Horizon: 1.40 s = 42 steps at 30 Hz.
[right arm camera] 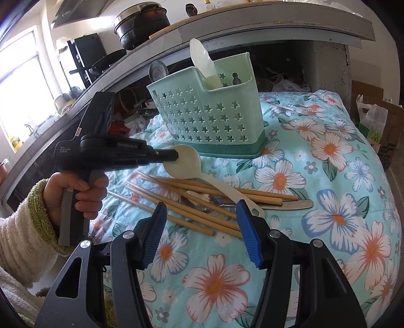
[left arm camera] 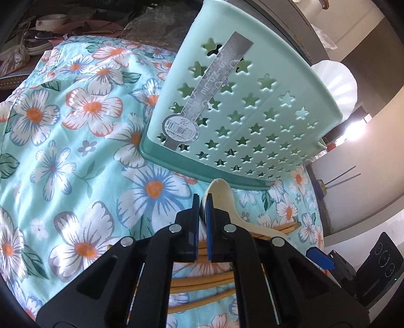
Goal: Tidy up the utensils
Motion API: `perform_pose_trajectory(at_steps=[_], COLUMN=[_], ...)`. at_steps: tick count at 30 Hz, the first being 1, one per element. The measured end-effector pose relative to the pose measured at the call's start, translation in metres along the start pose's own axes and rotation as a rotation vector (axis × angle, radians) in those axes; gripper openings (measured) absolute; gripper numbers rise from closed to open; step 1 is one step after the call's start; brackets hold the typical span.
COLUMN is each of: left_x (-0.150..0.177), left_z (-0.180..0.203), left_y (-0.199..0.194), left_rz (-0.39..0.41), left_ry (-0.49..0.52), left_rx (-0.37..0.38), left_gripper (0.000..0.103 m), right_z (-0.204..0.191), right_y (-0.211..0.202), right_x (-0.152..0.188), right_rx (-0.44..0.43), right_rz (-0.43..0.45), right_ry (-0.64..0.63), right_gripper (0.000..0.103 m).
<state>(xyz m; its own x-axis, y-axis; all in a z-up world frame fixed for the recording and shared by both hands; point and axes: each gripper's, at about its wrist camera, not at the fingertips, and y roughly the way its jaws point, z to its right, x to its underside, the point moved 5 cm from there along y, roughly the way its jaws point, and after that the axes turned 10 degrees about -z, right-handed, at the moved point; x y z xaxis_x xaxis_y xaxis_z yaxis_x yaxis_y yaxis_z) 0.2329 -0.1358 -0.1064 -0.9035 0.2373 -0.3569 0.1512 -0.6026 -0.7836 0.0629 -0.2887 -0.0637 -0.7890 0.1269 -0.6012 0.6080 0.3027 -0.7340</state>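
My left gripper (left arm camera: 202, 201) is shut on the bowl rim of a cream plastic spoon (left arm camera: 224, 199); from the right wrist view it (right arm camera: 174, 155) grips the spoon (right arm camera: 186, 164), whose handle slopes down onto several wooden chopsticks (right arm camera: 192, 201). A mint utensil basket with star holes (right arm camera: 209, 118) stands just beyond, holding a white spoon (right arm camera: 202, 63); it also fills the left wrist view (left arm camera: 242, 106). My right gripper (right arm camera: 202, 227) is open and empty above the chopsticks' near ends. Metal cutlery (right arm camera: 298, 204) lies under the chopsticks.
A floral cloth (right arm camera: 315, 176) covers the work surface. A grey counter edge (right arm camera: 252, 27) with a black pot (right arm camera: 141, 22) runs behind the basket. Bags and boxes (right arm camera: 373, 123) stand at the right.
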Motion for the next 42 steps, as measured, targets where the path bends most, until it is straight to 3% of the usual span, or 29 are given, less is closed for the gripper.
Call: perform_pose_trajectory(at_steps=[12, 25, 33, 42], left_x=[0.011, 0.035, 0.043, 0.048], left_z=[0.006, -0.037, -0.050, -0.059], left_y=[-0.057, -0.129, -0.141, -0.138], left_rz=[0.193, 0.410, 0.437, 0.430], left_ry=[0.036, -0.114, -0.143, -0.157], left_rx=[-0.045, -0.076, -0.079, -0.071], left_gripper=[0.003, 0.003, 0.003, 0.003], right_z=[-0.008, -0.017, -0.015, -0.019], right_y=[-0.010, 0.020, 0.048, 0.059], right_x=[-0.004, -0.015, -0.017, -0.003], right_rx=[0.008, -0.071, -0.055, -0.089], right_rz=[0.026, -0.066, -0.165, -0.292], right_ry=[-0.022, -0.026, 0.024, 0.045], right_gripper=[0.056, 0.045, 0.035, 0.032])
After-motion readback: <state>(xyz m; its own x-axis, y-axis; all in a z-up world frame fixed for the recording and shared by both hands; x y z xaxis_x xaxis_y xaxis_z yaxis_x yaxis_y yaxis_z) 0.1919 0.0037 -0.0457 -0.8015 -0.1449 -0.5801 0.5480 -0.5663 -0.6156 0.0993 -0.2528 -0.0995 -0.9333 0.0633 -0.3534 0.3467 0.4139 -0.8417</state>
